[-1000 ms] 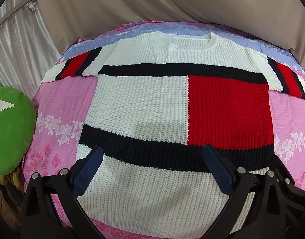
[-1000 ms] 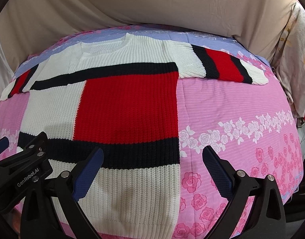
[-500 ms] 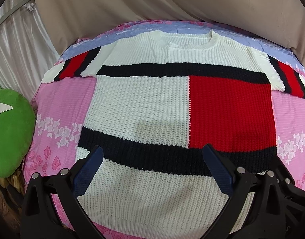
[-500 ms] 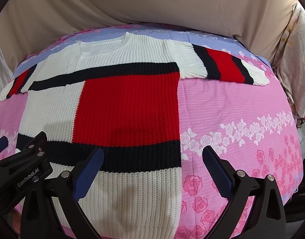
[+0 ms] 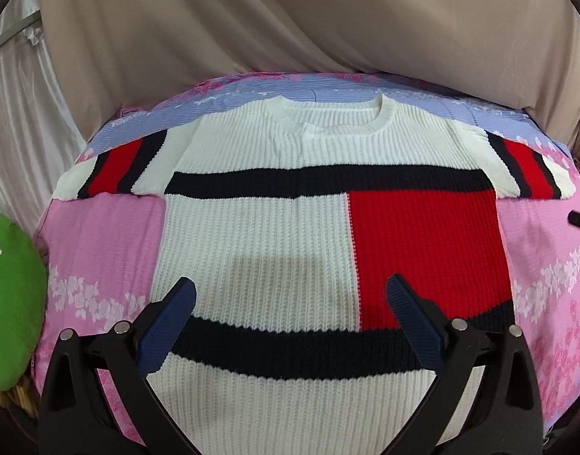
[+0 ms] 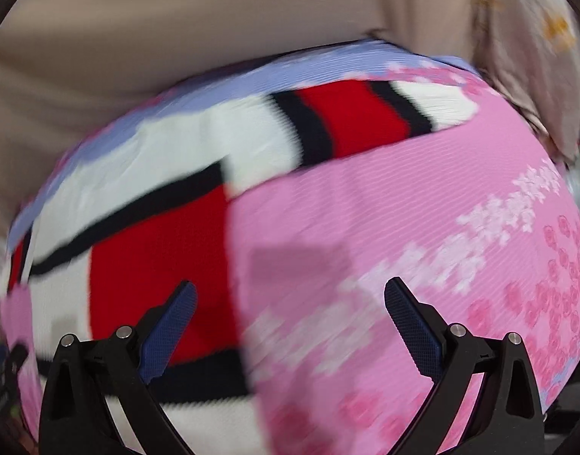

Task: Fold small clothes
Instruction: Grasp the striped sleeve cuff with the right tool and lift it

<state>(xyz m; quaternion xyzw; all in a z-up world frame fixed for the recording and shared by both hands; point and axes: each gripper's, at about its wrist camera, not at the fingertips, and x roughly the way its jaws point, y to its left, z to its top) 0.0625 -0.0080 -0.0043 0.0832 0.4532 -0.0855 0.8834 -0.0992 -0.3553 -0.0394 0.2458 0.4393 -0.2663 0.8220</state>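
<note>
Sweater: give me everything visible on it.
The sweater is a chunky ribbed knit, white with black bands and a red block on one side of the chest; its short sleeves carry red and black stripes. It lies flat, unfolded, sleeves spread, crew neck away from the camera, on the pink floral bedsheet. Neither gripper touches it.

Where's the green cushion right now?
Left wrist view, far left edge: the green cushion sits beside the pink floral sheet, left of the sweater and clear of its left sleeve.

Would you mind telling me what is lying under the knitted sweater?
The sweater lies flat on a pink floral bedsheet with a lavender band past the collar. Whatever lies beneath the sweater's body is covered.
</note>
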